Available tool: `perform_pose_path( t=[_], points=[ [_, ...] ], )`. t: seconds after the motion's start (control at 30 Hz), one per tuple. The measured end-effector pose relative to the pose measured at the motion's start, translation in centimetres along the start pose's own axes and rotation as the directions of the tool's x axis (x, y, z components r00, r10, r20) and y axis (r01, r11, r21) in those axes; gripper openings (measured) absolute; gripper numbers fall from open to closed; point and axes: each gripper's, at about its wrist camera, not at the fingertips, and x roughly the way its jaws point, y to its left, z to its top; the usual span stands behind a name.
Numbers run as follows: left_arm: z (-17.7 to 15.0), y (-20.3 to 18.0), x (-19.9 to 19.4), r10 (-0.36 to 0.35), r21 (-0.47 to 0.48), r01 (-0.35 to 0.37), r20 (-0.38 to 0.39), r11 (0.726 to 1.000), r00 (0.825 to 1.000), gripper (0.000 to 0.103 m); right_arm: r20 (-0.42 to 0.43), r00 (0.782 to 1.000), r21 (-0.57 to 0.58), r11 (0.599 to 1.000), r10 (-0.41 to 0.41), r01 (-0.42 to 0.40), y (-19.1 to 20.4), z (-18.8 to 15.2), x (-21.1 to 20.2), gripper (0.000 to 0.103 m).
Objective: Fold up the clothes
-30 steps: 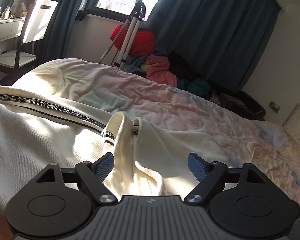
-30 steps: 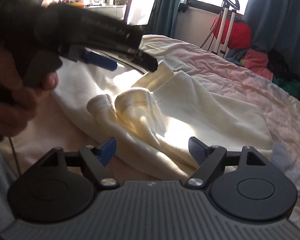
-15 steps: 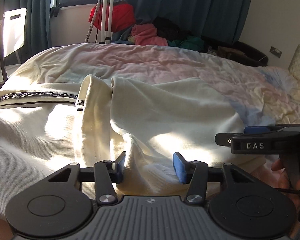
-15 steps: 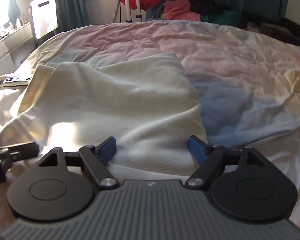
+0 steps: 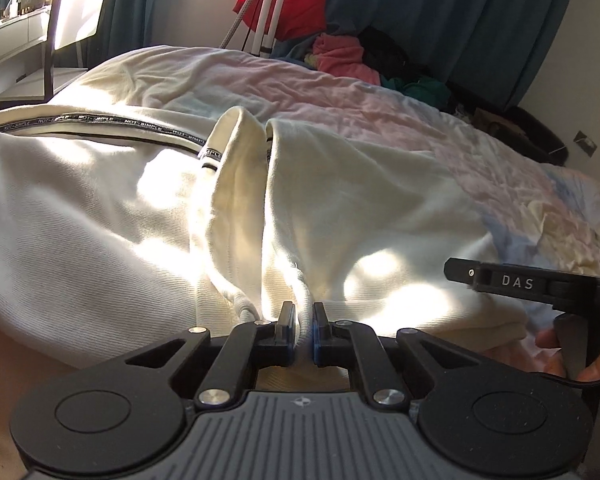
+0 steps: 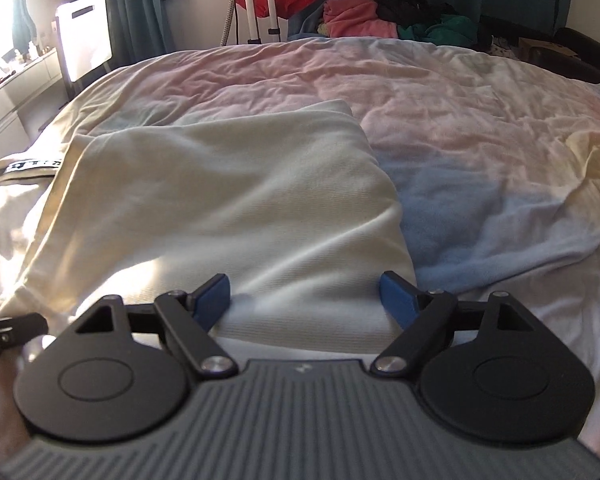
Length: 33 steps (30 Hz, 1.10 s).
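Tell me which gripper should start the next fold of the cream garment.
Left. The left gripper is already shut on a bunched hem of the cream garment, so it can probably lift at once. The right gripper is open, its fingers straddling the hem edge without pinching it.

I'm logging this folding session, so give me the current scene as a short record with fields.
surface: bed with pastel quilt
garment: cream sweatshirt, spread on the bed
left gripper: fingers shut on a fold of the cream sweatshirt
right gripper: fingers open, straddling the garment's near edge
background: pile of clothes by the curtains
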Motion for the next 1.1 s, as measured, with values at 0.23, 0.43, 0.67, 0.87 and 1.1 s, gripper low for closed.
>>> perform_pose_path(
  t=[0.23, 0.43, 0.67, 0.87, 1.1],
  points=[
    [0.0, 0.2, -0.2, -0.016, -0.018, 0.016, 0.015, 1.0, 1.0, 0.013, 0.005, 1.0, -0.005, 1.0, -0.01, 0.01, 0.1, 0.0, 0.3, 0.085],
    [0.5, 1.5, -2.0, -0.04, -0.088, 0.045, 0.056, 0.995, 0.998, 0.049, 0.011, 1.0, -0.009, 1.0, -0.02, 0.02, 0.3, -0.1, 0.5, 0.086],
    [0.2, 6.8, -6.4, 0.089, -0.335, -0.042, 0.125, 0.941, 0.988, 0.086, 0.009, 1.0, 0.004, 1.0, -0.01, 0.01, 0.1, 0.0, 0.4, 0.086],
    [-0.2, 11.4, -10.1, 0.202, -0.537, -0.089, 0.155, 0.839, 0.967, 0.099, 0.007, 1.0, 0.015, 1.0, -0.01, 0.01, 0.1, 0.1, 0.5, 0.086],
    [-1.7, 17.7, -10.7, 0.177, -0.781, 0.001, 0.143, 0.625, 0.974, 0.1, 0.009, 1.0, 0.021, 1.0, -0.013, 0.013, 0.0, 0.0, 0.3, 0.084]
  ],
)
